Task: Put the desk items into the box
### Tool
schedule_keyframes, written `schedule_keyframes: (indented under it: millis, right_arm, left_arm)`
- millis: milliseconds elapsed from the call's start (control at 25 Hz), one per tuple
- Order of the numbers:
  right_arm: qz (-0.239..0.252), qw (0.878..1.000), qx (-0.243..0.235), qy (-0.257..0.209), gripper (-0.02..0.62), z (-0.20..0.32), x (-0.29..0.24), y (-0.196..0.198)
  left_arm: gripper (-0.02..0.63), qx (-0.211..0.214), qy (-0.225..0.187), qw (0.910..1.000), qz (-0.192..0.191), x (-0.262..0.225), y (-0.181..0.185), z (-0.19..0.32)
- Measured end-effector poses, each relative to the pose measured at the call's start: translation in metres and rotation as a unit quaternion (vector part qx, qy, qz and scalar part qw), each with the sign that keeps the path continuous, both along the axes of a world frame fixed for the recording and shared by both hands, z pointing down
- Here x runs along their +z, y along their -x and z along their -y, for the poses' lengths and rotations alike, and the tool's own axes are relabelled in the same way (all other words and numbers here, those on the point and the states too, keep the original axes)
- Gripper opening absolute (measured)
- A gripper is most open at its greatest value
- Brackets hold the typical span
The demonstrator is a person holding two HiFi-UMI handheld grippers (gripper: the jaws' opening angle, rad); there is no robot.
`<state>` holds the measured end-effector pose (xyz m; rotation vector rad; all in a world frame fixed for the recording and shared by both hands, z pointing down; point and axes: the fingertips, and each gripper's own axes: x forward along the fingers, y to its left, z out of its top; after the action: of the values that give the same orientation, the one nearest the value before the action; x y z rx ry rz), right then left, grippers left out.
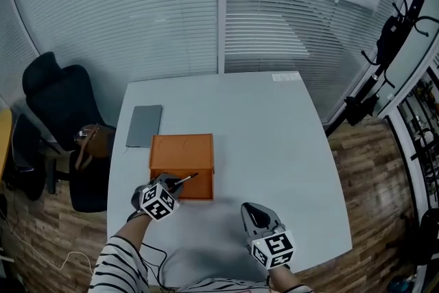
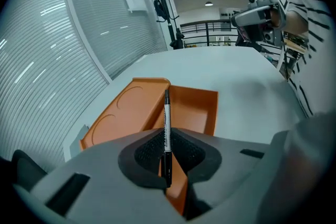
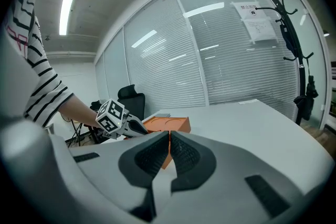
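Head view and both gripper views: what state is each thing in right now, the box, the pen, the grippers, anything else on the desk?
left gripper: shut on the pen, over the box.
pen: gripped at its dark end, the other end pointing out over the box.
box: open, the visible part of its inside bare.
right gripper: shut, empty.
grey pad: flat on the table beside the box.
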<state>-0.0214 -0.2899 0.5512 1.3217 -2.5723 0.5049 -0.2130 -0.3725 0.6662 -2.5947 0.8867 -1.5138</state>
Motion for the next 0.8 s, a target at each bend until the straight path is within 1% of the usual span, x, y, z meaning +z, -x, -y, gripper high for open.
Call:
schedule_keyframes:
  millis: [120,240,800]
  right_arm:
    - [0.0,1.0,0.003,0.002,0.027,0.001,0.002,-0.002]
    - [0.001,1.0,0.005,0.005,0.027,0.001,0.005,-0.004]
    - [-0.003,1.0,0.008,0.015,0.026,0.004,0.015,-0.008]
  left_arm:
    - [0.052,0.02,0.007,0.9994,0.027,0.007,-0.001,0.001]
    - [0.052,0.026,0.011,0.9987,0.042,0.011,-0.001,0.004]
    - [0.052,0.027,0.053,0.9954,0.075,0.043,0.005,0.005]
